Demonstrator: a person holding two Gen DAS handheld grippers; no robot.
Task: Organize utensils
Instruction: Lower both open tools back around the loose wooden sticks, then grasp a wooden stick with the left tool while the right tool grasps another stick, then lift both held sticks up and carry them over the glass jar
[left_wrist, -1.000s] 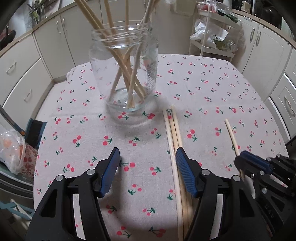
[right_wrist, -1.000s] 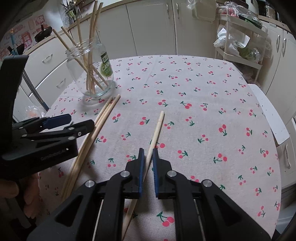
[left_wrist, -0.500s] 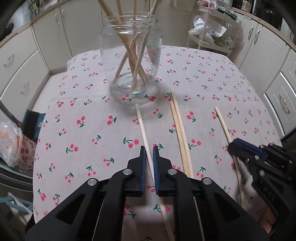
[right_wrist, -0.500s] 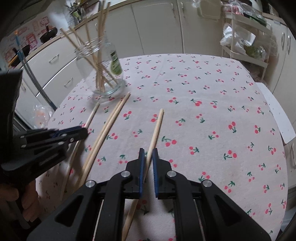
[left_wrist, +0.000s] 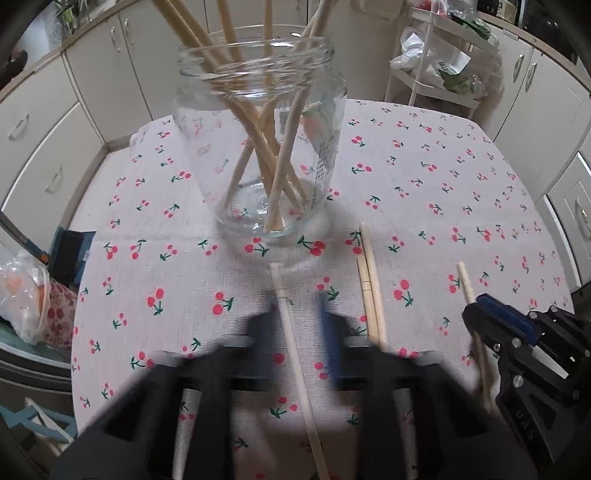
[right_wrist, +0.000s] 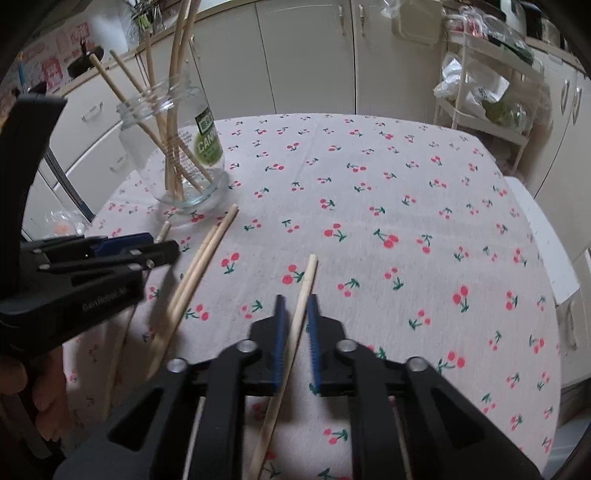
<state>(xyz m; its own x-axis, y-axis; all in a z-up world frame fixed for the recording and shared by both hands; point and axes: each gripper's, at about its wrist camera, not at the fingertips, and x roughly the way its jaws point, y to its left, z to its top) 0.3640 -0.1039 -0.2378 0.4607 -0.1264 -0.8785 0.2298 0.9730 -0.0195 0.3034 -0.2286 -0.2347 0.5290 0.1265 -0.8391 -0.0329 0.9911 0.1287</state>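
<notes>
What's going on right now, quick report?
Left gripper shut on one chopstick. Right gripper shut on another chopstick. Two chopsticks lie loose beside the jar. Path clear.

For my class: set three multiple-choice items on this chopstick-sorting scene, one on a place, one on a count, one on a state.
1. Where does the glass jar stand?
A. on the cherry tablecloth
B. on the floor
C. on a shelf

2. How many loose chopsticks lie side by side between the two grippers?
A. five
B. two
C. none

3. The right gripper is
A. wide open and empty
B. out of view
C. shut on a chopstick

Answers: 1 A, its base rests on the cloth. 2 B, a pair lies together. 3 C, the stick runs between closed pads.
</notes>
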